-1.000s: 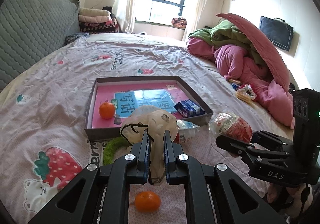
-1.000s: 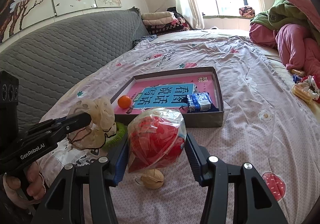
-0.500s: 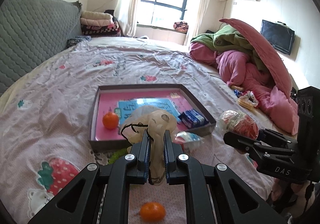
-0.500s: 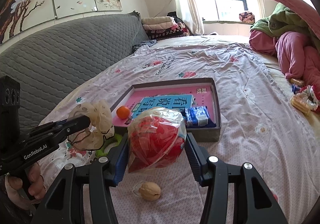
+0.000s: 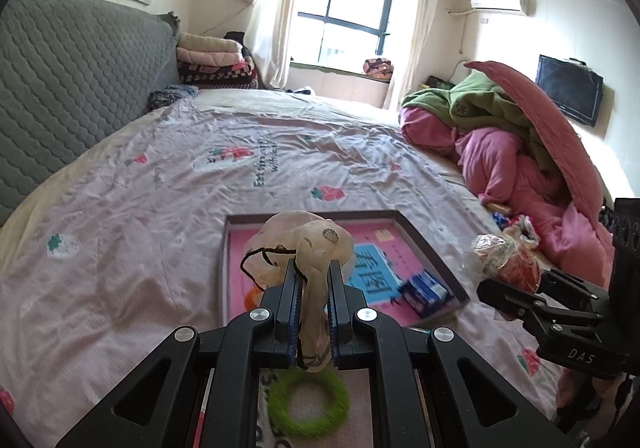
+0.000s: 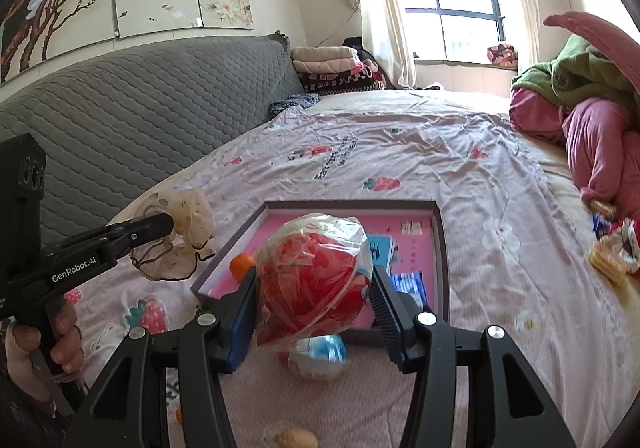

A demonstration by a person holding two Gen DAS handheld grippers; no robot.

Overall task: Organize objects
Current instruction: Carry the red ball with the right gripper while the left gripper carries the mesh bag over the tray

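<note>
The tray, a shallow dark-rimmed box with a pink floor, sits on the wrinkled strawberry-print bedsheet; we see an orange and a blue packet inside it, both partly hidden. Our left gripper is pinched tight on a crumpled cream mesh bag with dark cord, held above the tray's near edge. Our right gripper clamps a round red ball in crinkly clear plastic. A fuzzy green ring lies below, blurred.
</note>
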